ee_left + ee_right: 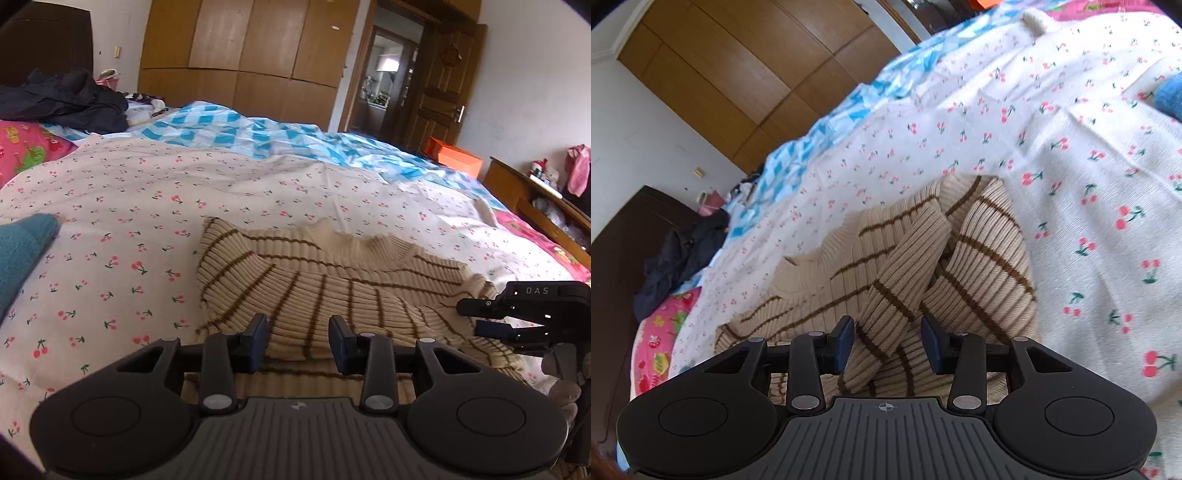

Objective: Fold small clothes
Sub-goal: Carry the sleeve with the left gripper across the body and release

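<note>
A small beige ribbed sweater with brown stripes (303, 280) lies on the cherry-print bedsheet (129, 206), with its sleeves folded over the body. My left gripper (297, 341) is open, its jaws apart just above the sweater's near edge. My right gripper shows at the right of the left wrist view (480, 317), at the sweater's right edge. In the right wrist view the right gripper (888, 341) is open with a folded sleeve (905, 273) lying between its jaws, not clamped. The sweater body (982, 266) spreads beyond it.
A teal cloth (22, 247) lies at the left on the sheet. A blue checked cover (236, 133) and dark clothes (66, 99) lie at the far side of the bed. A wooden wardrobe (251, 55), door (443, 85) and orange box (456, 157) stand beyond.
</note>
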`<action>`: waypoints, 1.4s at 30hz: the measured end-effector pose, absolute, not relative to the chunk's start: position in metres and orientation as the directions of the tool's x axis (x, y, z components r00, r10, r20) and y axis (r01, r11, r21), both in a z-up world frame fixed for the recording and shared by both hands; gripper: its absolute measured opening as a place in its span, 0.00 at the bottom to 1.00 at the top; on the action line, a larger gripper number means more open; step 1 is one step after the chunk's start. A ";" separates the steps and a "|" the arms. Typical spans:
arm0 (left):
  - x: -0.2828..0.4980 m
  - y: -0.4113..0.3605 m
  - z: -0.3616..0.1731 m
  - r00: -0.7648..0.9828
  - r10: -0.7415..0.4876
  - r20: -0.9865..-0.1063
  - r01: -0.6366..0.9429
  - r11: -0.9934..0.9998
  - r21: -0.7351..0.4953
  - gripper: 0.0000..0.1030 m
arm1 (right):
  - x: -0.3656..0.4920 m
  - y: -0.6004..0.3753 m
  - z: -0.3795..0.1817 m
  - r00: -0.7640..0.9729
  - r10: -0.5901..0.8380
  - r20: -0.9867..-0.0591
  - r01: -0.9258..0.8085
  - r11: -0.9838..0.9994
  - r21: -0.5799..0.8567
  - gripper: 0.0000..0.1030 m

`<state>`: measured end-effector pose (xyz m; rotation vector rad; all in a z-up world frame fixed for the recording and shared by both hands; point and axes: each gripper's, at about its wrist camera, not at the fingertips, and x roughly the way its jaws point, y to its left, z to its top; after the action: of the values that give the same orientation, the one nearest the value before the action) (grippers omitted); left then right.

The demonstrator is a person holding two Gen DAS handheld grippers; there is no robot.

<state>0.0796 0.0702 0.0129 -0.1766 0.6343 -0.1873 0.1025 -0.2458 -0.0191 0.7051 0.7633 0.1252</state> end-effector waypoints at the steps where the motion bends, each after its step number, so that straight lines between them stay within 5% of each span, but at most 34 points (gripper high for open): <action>1: 0.081 0.073 0.009 0.787 -0.220 -0.576 0.109 0.969 -0.221 0.40 | 0.106 -0.243 -0.018 0.724 0.352 -0.593 0.141 0.766 0.627 0.39; 5: 0.087 0.084 0.001 0.776 -0.177 -0.605 0.050 0.974 -0.222 0.40 | 0.111 -0.243 -0.010 0.727 0.373 -0.576 0.160 0.725 0.670 0.40; 11: 0.095 0.101 -0.009 0.742 -0.171 -0.648 -0.030 0.957 -0.287 0.40 | 0.089 -0.248 0.016 0.804 0.414 -0.427 0.075 0.642 0.763 0.41; 18: 0.092 0.104 -0.009 0.745 -0.183 -0.642 -0.028 0.952 -0.304 0.40 | 0.088 -0.249 -0.017 0.753 0.303 -0.584 0.239 0.700 0.673 0.43; 26: 0.092 0.096 -0.007 0.751 -0.175 -0.637 0.004 0.966 -0.260 0.41 | 0.106 -0.242 -0.023 0.746 0.307 -0.591 0.225 0.719 0.658 0.43; 27: 0.091 0.095 -0.007 0.754 -0.172 -0.635 0.006 0.967 -0.254 0.41 | 0.110 -0.241 -0.024 0.743 0.312 -0.592 0.226 0.715 0.661 0.41; 29: 0.091 0.095 -0.006 0.761 -0.171 -0.626 0.009 0.967 -0.253 0.41 | 0.116 -0.240 -0.022 0.735 0.297 -0.610 0.248 0.719 0.650 0.17; 32: 0.088 0.095 -0.003 0.779 -0.178 -0.601 0.018 0.965 -0.262 0.41 | 0.106 -0.249 -0.005 0.772 0.282 -0.570 0.231 0.711 0.664 0.14; 36: 0.087 0.092 -0.001 0.786 -0.188 -0.589 0.044 0.967 -0.250 0.47 | 0.083 -0.255 0.022 0.818 0.196 -0.540 0.204 0.779 0.593 0.14; 42: 0.093 0.085 -0.010 0.746 -0.153 -0.648 0.031 0.980 -0.197 0.47 | 0.081 -0.254 0.002 0.761 0.135 -0.635 0.261 0.832 0.490 0.25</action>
<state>0.0934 0.0853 -0.0096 -0.1781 0.7223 -0.1012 0.0809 -0.2543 0.0020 0.5972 0.7138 -0.0733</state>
